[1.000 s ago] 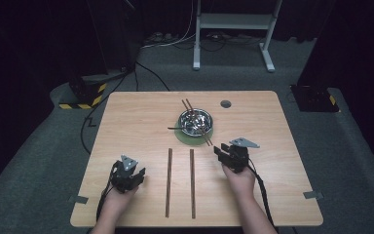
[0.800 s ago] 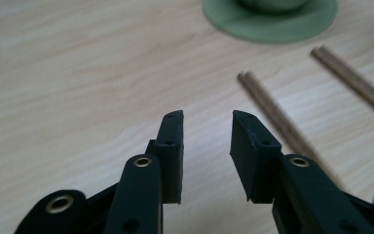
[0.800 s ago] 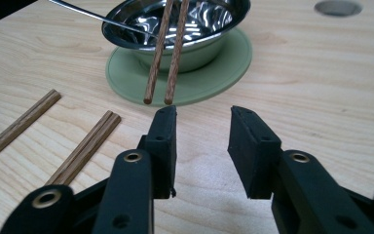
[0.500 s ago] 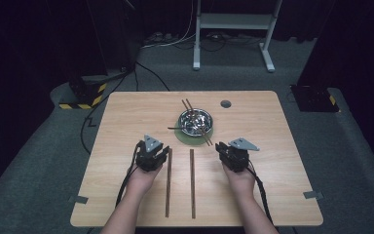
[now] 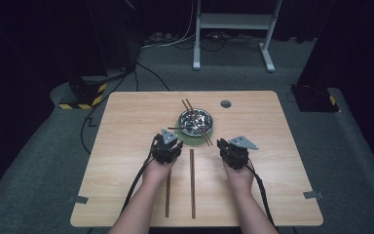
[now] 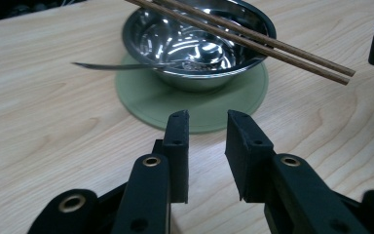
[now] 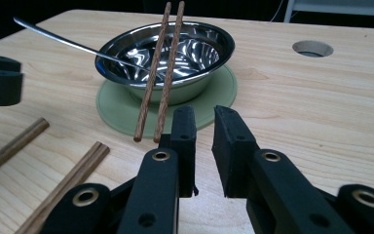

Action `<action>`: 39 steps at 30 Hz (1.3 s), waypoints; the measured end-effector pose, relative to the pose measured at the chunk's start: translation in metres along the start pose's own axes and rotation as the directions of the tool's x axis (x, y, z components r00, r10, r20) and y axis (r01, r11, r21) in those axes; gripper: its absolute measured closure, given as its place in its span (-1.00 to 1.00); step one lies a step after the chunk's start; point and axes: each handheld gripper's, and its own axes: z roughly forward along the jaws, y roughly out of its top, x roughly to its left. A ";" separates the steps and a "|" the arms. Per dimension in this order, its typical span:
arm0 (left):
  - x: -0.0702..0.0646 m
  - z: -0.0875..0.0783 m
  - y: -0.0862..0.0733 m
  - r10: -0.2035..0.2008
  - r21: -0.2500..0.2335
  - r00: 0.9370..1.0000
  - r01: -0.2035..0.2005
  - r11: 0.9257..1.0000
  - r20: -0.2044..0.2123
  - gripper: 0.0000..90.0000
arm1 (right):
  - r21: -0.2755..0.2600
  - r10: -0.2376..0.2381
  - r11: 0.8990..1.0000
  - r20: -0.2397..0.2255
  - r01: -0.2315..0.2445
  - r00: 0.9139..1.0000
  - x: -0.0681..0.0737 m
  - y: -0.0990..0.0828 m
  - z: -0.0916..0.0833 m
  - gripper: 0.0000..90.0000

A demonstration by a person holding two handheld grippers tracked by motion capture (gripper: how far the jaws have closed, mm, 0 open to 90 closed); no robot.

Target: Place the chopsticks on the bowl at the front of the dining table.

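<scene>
High view puts the left claw (image 5: 166, 144) and right claw (image 5: 228, 146) side by side just short of the bowl (image 5: 195, 121), both aimed at it. Left claw view (image 6: 207, 122): narrowed to a slim gap, just been closing, nothing between. Same deal in the right claw view (image 7: 203, 117), just been closing too, pinching nothing.

Two long sticks (image 5: 192, 180) lie parallel on the counter (image 5: 272, 146) between the hands, the left one partly under the left hand, so probably the next grab. Chopsticks (image 7: 160, 73) lie across the rim of the bowl, probably so the tips stay off the wood. Spoon (image 7: 63, 41) leans inside with its handle poking out. Green mat (image 6: 195, 105) underneath, likely to stop sliding.

Light wood counter with a round hole (image 5: 225, 104), grey carpet (image 5: 350, 146), white stand (image 5: 233, 22) behind, dark room.
</scene>
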 end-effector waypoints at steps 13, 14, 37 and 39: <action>-0.028 0.028 0.014 0.006 -0.021 1.000 -0.006 1.000 -0.025 0.63 | 0.047 -0.001 0.999 -0.024 0.002 1.000 0.002 -0.004 0.008 0.75; -0.028 0.029 0.015 0.006 -0.026 1.000 -0.006 1.000 -0.025 0.62 | 0.049 -0.003 0.999 -0.026 0.004 1.000 0.002 -0.004 0.008 0.75; -0.024 0.033 0.009 -0.005 -0.025 1.000 0.004 1.000 -0.030 0.61 | 0.028 -0.089 0.995 -0.094 0.092 0.992 0.027 -0.003 0.008 0.74; -0.024 0.033 0.009 -0.006 -0.030 0.999 0.005 1.000 -0.034 0.61 | 0.032 -0.093 0.995 -0.074 0.095 0.993 0.028 -0.003 0.010 0.74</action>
